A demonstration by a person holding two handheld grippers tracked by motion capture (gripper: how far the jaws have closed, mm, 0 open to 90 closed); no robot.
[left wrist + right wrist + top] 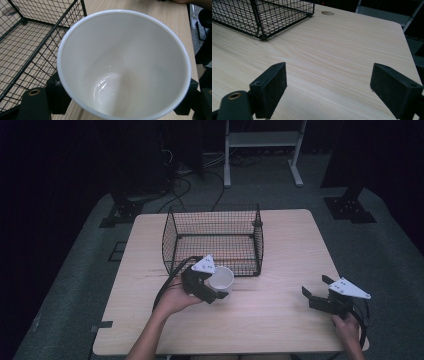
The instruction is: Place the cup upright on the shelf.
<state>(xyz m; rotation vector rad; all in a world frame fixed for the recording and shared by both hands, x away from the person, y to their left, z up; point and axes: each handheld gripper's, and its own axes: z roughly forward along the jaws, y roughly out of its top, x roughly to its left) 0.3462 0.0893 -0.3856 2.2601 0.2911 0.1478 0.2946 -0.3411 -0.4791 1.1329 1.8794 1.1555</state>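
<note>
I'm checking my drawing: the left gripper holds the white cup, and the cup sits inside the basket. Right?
Not quite. The left gripper does hold the cup, but the high view shows the cup outside the basket, just in front of it.

Your forearms are bare, no sleeves showing. Your left gripper and right gripper are black, each topped by a grey three-cornered plate dotted with small screws and trailing a black cable. Their jaws are flat rectangular blocks with brass-ringed holes at the base.
</note>
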